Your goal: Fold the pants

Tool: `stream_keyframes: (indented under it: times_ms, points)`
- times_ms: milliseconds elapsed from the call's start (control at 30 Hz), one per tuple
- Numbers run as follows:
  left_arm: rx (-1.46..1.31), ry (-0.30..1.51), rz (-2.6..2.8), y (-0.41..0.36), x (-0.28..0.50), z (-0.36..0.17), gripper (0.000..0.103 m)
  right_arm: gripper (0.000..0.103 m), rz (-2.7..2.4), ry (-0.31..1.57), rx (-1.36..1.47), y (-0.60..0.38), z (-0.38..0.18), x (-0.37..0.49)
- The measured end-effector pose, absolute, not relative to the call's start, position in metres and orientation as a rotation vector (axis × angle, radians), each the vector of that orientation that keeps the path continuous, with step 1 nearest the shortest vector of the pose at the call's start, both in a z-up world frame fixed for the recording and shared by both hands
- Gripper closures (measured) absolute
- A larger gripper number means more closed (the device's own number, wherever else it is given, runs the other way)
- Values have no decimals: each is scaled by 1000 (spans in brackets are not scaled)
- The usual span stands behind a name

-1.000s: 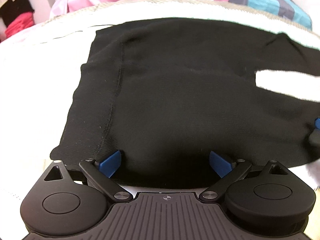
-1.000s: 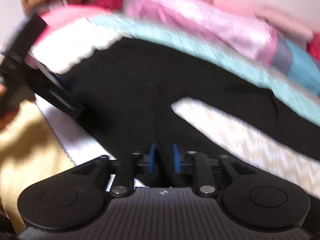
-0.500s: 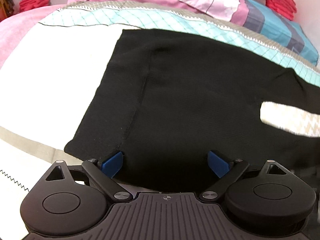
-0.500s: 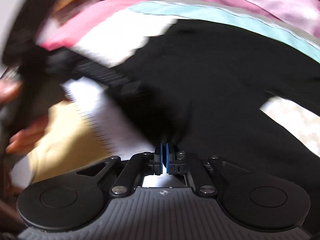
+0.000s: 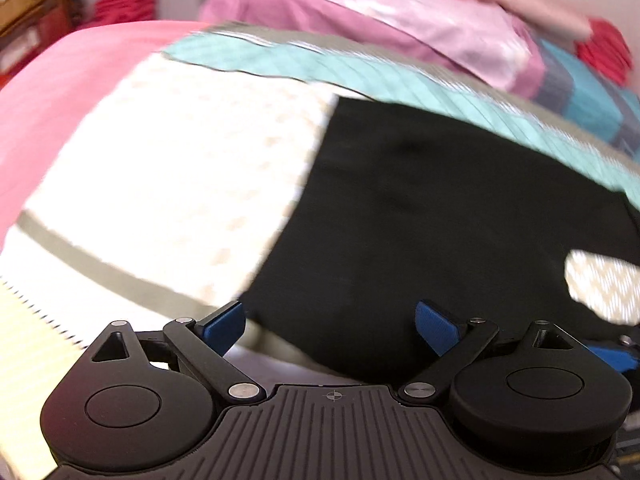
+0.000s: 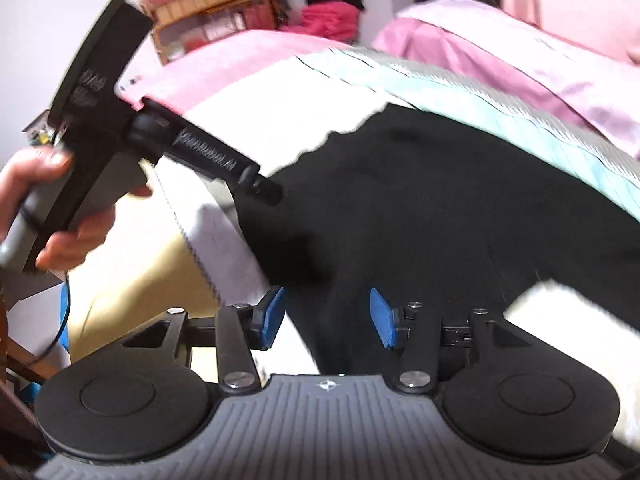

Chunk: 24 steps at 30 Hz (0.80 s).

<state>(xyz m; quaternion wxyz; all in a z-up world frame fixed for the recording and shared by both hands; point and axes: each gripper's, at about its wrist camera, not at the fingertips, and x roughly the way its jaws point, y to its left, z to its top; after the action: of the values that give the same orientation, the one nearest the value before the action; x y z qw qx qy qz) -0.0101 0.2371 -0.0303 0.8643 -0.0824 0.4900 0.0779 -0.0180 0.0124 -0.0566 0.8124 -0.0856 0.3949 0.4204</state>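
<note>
Black pants [image 5: 420, 220] lie flat on the bed, waist end toward the left and a gap between the legs at the right. My left gripper [image 5: 330, 324] is open over the near waist corner, its blue pads wide apart and clear of the cloth. In the right wrist view the pants [image 6: 440, 208] spread ahead. The right gripper [image 6: 327, 316] has its jaws opening, with a fold of black fabric lying between the pads, which do not press on it. The left gripper [image 6: 268, 192], held by a hand [image 6: 68, 248], points down at the waist edge.
The bedspread [image 5: 180, 168] is white with grey and teal bands. A pink blanket [image 5: 60, 100] lies to the left and pink pillows [image 5: 400, 32] at the back. A wooden shelf [image 6: 208, 12] and red cloth [image 6: 328, 16] stand beyond the bed.
The right gripper closed on the pants' near edge half a second ago and has now parted its pads. The left gripper, still open, drew up and leftward, so the pants sit further right in its view.
</note>
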Motion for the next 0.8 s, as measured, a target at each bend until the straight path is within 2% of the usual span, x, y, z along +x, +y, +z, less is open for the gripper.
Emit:
stream_keyframes:
  times_ms: [200, 267, 300, 333, 467, 600, 633, 733, 800]
  points:
    - [-208, 999, 263, 269, -40, -20, 0, 50, 968, 839, -214, 83, -85, 4]
    - [-214, 1009, 285, 276, -49, -21, 0, 55, 917, 891, -217, 101, -109, 15]
    - [-219, 1016, 296, 281, -54, -21, 0, 64, 910, 856, -169, 104, -111, 16]
    - [-223, 1016, 301, 283, -58, -22, 0, 94, 925, 881, -142, 108, -111, 18]
    - [-238, 1031, 339, 290, -69, -25, 0, 93, 997, 887, -130, 133, -100, 16]
    - [-244, 1005, 364, 289, -67, -19, 0, 89, 988, 845, -198, 152, -116, 11]
    - [-244, 1005, 362, 287, -61, -17, 0, 86, 989, 842, -174, 146, -112, 10]
    - [-224, 1005, 335, 275, -43, -19, 0, 66, 1007, 858, -113, 119, -102, 15]
    - [-208, 994, 311, 267, -33, -17, 0, 64, 984, 849, -55, 94, -90, 15]
